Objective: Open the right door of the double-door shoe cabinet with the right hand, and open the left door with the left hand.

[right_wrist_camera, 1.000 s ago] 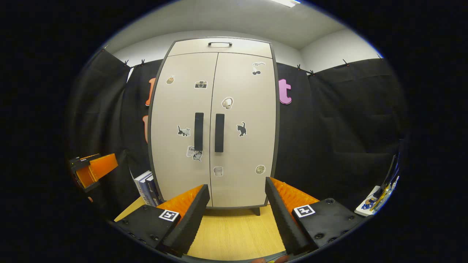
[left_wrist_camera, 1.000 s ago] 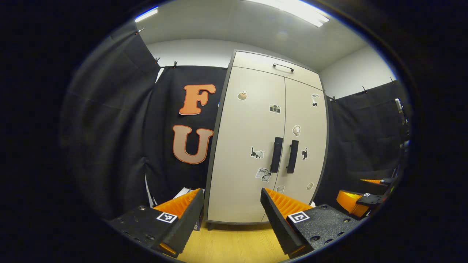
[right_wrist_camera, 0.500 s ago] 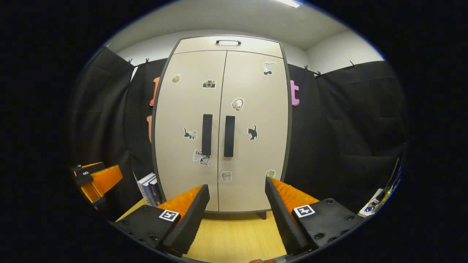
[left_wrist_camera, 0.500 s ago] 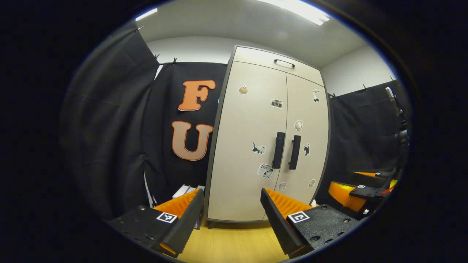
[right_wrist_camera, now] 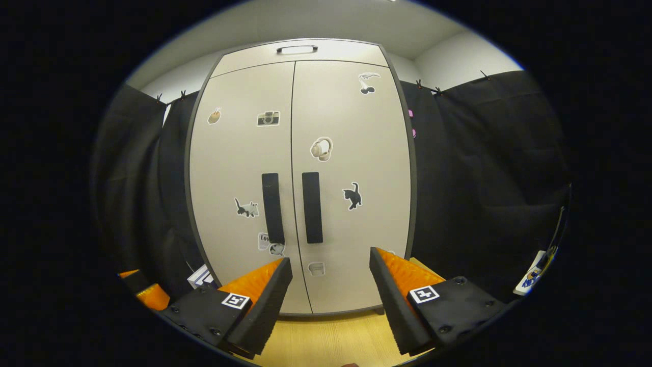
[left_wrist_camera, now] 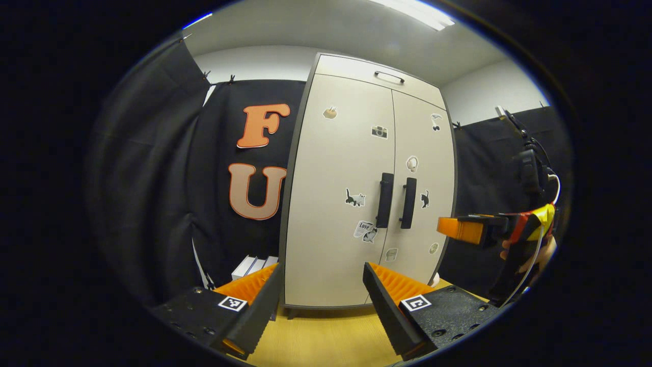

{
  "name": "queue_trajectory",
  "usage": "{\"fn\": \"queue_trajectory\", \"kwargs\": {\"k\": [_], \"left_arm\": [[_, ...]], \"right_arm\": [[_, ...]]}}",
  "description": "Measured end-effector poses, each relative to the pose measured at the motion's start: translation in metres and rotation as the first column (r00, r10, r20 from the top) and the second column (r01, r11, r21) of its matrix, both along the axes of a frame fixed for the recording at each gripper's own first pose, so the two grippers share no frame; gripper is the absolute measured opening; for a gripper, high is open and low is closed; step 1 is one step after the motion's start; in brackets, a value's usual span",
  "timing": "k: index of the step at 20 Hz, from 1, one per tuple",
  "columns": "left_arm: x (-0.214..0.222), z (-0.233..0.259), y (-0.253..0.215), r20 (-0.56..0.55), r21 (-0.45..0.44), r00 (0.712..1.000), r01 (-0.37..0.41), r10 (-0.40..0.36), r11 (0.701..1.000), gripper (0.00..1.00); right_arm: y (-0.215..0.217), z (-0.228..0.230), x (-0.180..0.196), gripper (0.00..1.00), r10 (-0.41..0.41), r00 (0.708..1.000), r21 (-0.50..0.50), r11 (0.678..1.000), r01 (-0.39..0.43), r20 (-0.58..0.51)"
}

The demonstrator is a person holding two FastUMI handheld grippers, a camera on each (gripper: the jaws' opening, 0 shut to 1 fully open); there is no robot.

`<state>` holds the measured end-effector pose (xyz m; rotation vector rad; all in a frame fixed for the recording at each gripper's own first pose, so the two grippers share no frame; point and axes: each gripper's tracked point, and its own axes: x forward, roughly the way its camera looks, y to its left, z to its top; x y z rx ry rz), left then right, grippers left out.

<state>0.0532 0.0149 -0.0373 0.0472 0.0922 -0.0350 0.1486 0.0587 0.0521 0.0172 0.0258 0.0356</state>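
Observation:
A tall beige shoe cabinet [right_wrist_camera: 300, 153] with two shut doors stands ahead, stickers scattered over it. Each door carries a black vertical handle: the left handle [right_wrist_camera: 272, 208] and the right handle [right_wrist_camera: 312, 207] sit side by side at the middle seam. My right gripper [right_wrist_camera: 330, 275] is open, facing the cabinet front below the handles, with a gap to it. My left gripper [left_wrist_camera: 321, 280] is open too, farther back and off to the cabinet's [left_wrist_camera: 367, 178] left side. In the left gripper view the right gripper [left_wrist_camera: 466, 229] hangs in the air at the right, held by a hand [left_wrist_camera: 530, 255].
The cabinet stands on a light wooden surface [right_wrist_camera: 331, 339]. Some books [left_wrist_camera: 249, 266] lean by the cabinet's lower left corner. Black cloth walls close in on both sides. A top flap with a small handle [right_wrist_camera: 297, 49] crowns the cabinet.
The right gripper has risen and moved closer to the cabinet, whose doors now loom larger. The left gripper drifted slightly; both doors stay shut.

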Motion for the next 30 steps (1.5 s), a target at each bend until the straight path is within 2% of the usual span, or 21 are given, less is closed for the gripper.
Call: {"fn": "queue_trajectory", "kwargs": {"k": [7,8,9,10,14,15,16,17,18,26,27,28,30], "left_arm": [[0.014,-0.004,0.002,-0.011,-0.026,1.0,0.009,-0.009,1.0,0.95],[0.016,-0.003,0.004,-0.008,-0.027,1.0,0.008,-0.008,1.0,0.95],[0.019,-0.003,0.006,-0.005,-0.024,1.0,0.006,-0.006,1.0,0.95],[0.021,-0.002,0.009,-0.003,-0.019,1.0,0.0,0.0,1.0,0.95],[0.028,-0.004,0.021,-0.007,-0.017,1.0,-0.022,0.022,1.0,0.95],[0.029,-0.006,0.023,-0.01,-0.016,1.0,-0.027,0.027,1.0,0.95],[0.03,-0.007,0.026,-0.014,-0.013,0.999,-0.032,0.032,0.999,0.95],[0.03,-0.01,0.028,-0.02,-0.009,0.999,-0.037,0.037,0.999,0.95],[0.031,-0.012,0.03,-0.024,-0.005,0.999,-0.039,0.039,0.999,0.95],[0.034,-0.012,0.033,-0.025,-0.004,0.998,-0.049,0.049,0.999,0.95],[0.034,-0.012,0.034,-0.024,-0.004,0.998,-0.052,0.051,0.999,0.95],[0.033,-0.011,0.034,-0.022,-0.008,0.998,-0.051,0.051,0.999,0.95],[0.032,-0.01,0.036,-0.02,-0.012,0.998,-0.054,0.054,0.998,0.95]], "right_arm": [[0.016,0.031,0.068,0.98,0.014,1.0,-0.042,0.999,-0.013,0.028],[0.018,0.033,0.076,0.92,0.018,0.999,-0.042,0.999,-0.017,0.027],[0.019,0.034,0.083,0.92,0.018,1.0,-0.042,0.999,-0.017,0.024],[0.021,0.034,0.091,0.98,0.019,1.0,-0.044,0.999,-0.018,0.021],[0.029,0.027,0.117,0.93,0.033,0.999,-0.039,0.999,-0.033,-0.007],[0.03,0.025,0.122,0.88,0.035,0.999,-0.037,0.999,-0.035,-0.009],[0.03,0.026,0.126,0.87,0.033,0.999,-0.035,0.999,-0.034,-0.004],[0.028,0.025,0.129,0.75,0.028,1.0,-0.032,0.999,-0.028,-0.003],[0.027,0.024,0.132,0.7,0.026,1.0,-0.025,0.999,-0.026,-0.007],[0.036,0.015,0.142,0.63,0.057,0.997,-0.002,0.998,-0.057,-0.044],[0.034,0.017,0.14,0.4,0.052,0.998,0.0,0.999,-0.052,-0.043],[0.035,0.016,0.143,0.43,0.052,0.998,0.004,0.999,-0.052,-0.045],[0.035,0.014,0.144,0.42,0.05,0.997,0.015,0.999,-0.049,-0.06]]}}
